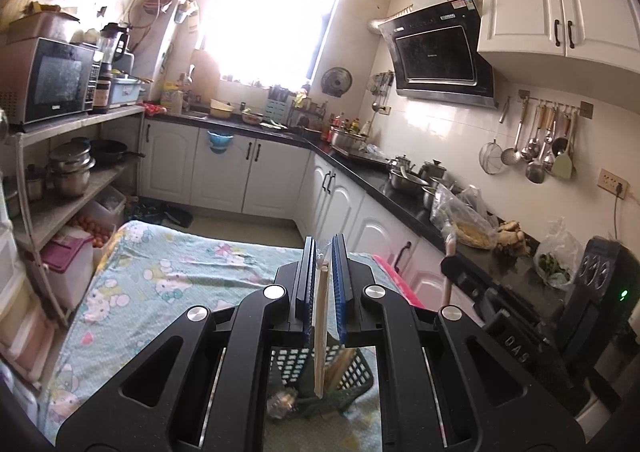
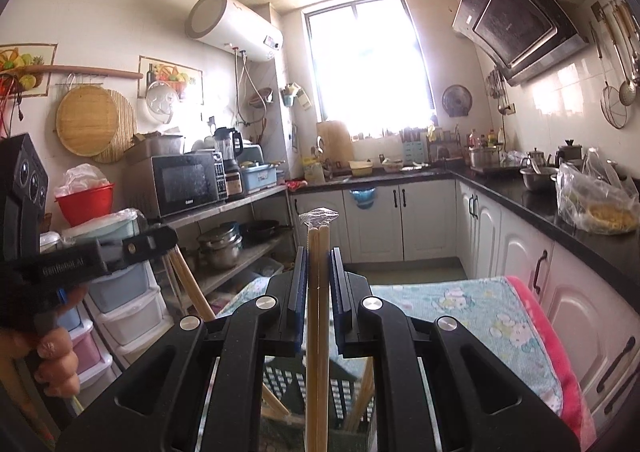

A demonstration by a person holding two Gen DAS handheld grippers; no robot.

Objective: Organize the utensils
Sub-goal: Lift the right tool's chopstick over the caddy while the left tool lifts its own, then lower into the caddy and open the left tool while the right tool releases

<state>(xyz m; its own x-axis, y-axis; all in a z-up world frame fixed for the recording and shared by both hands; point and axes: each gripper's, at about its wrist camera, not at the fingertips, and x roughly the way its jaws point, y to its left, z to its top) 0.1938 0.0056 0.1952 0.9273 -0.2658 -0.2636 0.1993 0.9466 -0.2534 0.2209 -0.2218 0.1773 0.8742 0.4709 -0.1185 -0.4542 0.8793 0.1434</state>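
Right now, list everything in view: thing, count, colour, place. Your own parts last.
Chopsticks: one pair, tan wood, clear wrap on the tips, upright between the right gripper's fingers.
Second chopsticks: count unclear, tan, between the left gripper's fingers.
Basket: one, black mesh, on the cloth below both grippers.
Cloth: one, pale blue cartoon print, over the table.
Microwave: one, black and silver, on the shelf rack.
Water heater: one, white, high on the wall.
Hanging ladles: several, metal, on the wall rail.
Left gripper: black, shut on chopsticks.
Right gripper: black, shut on chopsticks.
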